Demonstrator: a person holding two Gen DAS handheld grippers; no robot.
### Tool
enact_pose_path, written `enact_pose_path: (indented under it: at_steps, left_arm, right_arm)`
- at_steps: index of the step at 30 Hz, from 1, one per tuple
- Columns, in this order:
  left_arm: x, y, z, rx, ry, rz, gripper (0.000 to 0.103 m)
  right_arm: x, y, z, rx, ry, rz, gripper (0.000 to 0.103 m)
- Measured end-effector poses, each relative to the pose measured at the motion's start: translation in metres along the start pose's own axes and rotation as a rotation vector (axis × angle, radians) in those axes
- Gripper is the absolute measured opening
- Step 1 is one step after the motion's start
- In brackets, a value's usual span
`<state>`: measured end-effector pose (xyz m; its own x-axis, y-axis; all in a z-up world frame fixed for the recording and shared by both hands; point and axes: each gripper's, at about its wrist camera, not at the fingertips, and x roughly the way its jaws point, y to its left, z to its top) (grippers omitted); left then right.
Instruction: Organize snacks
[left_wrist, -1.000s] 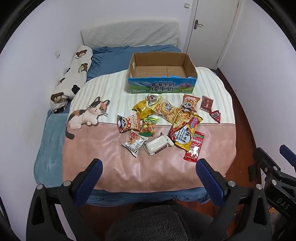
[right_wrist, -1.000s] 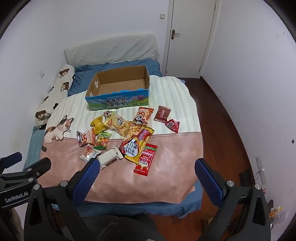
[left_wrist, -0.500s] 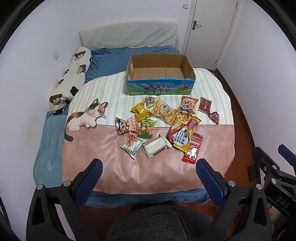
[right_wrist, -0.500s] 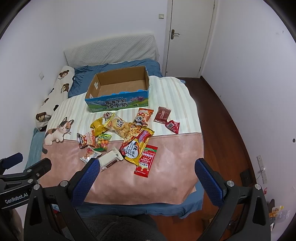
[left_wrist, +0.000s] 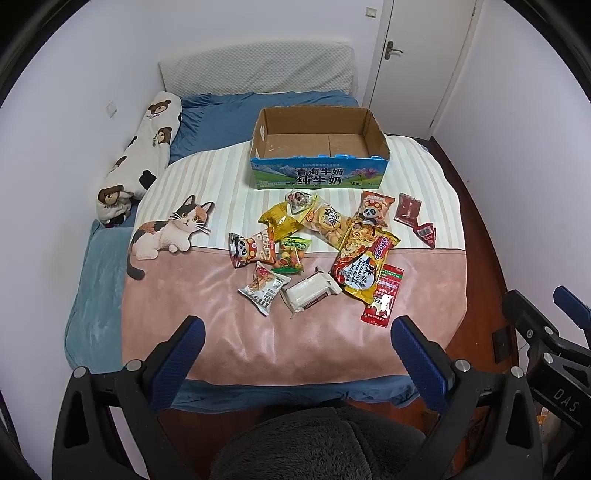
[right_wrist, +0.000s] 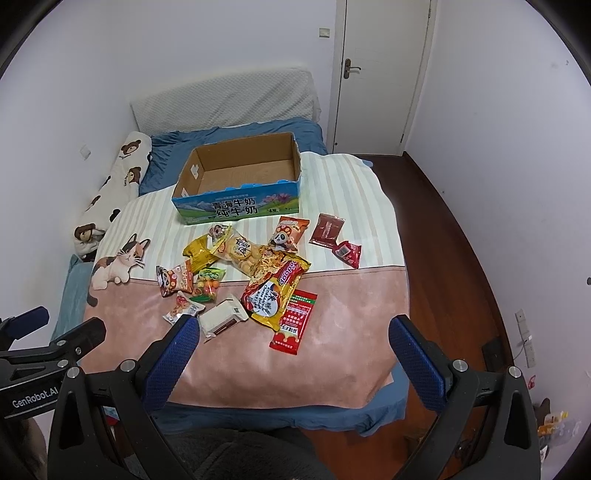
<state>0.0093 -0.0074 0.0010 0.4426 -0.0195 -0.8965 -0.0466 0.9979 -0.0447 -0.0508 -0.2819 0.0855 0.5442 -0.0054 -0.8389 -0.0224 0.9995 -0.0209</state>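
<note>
Claws: left claw (left_wrist: 295, 354) and right claw (right_wrist: 291, 350) both spread, empty, above bed's foot
Snacks: pile (left_wrist: 317, 251) just before box (left_wrist: 317, 147), ahead of both
Nearer: left, facing white pack (left_wrist: 308, 293), long axis slanting right

A small room is enclosed by plain white walls (right_wrist: 498, 122). Most of the floor space is taken up by a bed (left_wrist: 221, 122), which is set against the left wall and covered by a blue sheet. A blanket (left_wrist: 280, 332), striped at the far end, pink at the near end and printed with a cat (left_wrist: 166, 232), is spread over it. A grey pillow (left_wrist: 258, 70) is stood against the far wall, and a bear-print bolster (left_wrist: 144, 147) is laid along the left wall. A white door (right_wrist: 380, 70) with a handle is seen shut in the far right corner. Dark wooden floor (right_wrist: 454, 236) is visible at the right.
</note>
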Motion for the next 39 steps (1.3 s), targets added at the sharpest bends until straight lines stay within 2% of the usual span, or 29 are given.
enact_pose_path:
  at_steps: [39]
  left_arm:
    - [-0.0071,-0.0017,0.0082,0.001,-0.006,-0.014,0.103]
  right_arm:
    - [-0.0053,-0.0005,0.0063,0.002,-0.006,0.018,0.103]
